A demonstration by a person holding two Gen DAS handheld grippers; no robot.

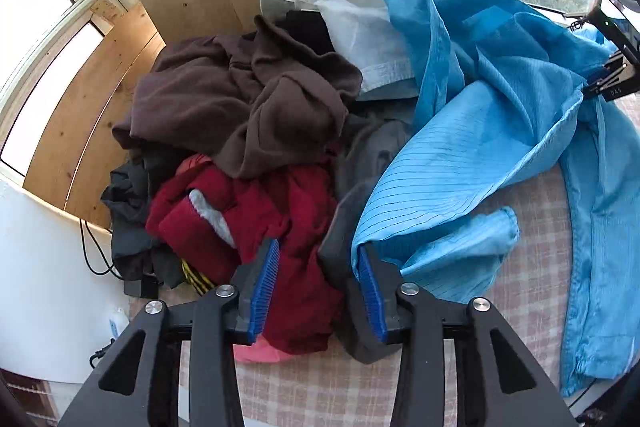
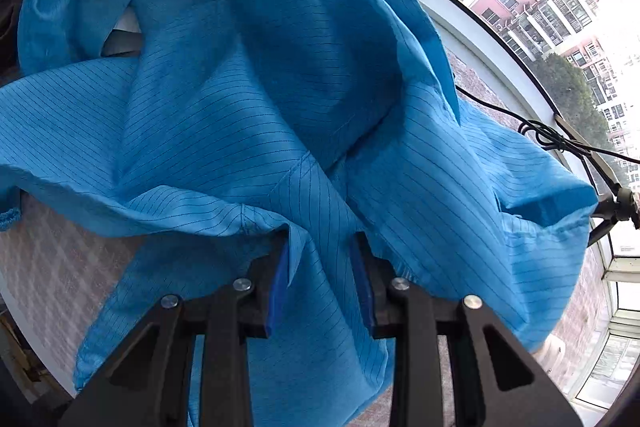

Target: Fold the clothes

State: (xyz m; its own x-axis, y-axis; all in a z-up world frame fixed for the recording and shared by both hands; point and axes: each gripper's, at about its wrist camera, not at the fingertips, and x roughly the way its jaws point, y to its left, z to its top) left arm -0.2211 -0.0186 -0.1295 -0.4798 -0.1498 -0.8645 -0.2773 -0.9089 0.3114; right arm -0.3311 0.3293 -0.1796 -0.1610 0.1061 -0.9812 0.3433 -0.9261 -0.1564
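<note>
Left wrist, clothes pile [image 1: 256, 147], blue jacket [image 1: 500, 131] alongside

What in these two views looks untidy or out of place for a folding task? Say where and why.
The blue jacket lies crumpled and twisted across the checked tablecloth, one sleeve trailing toward the edge. Beside it, brown, dark red and white garments sit in a tangled heap, none folded.

From the left gripper [image 1: 318, 259], a heap of clothes [image 1: 248, 131] blocks the way from ten to twelve o'clock, and the blue garment [image 1: 480, 131] fills one to three. Bare checked tablecloth [image 1: 532, 267] lies open around four o'clock.
</note>
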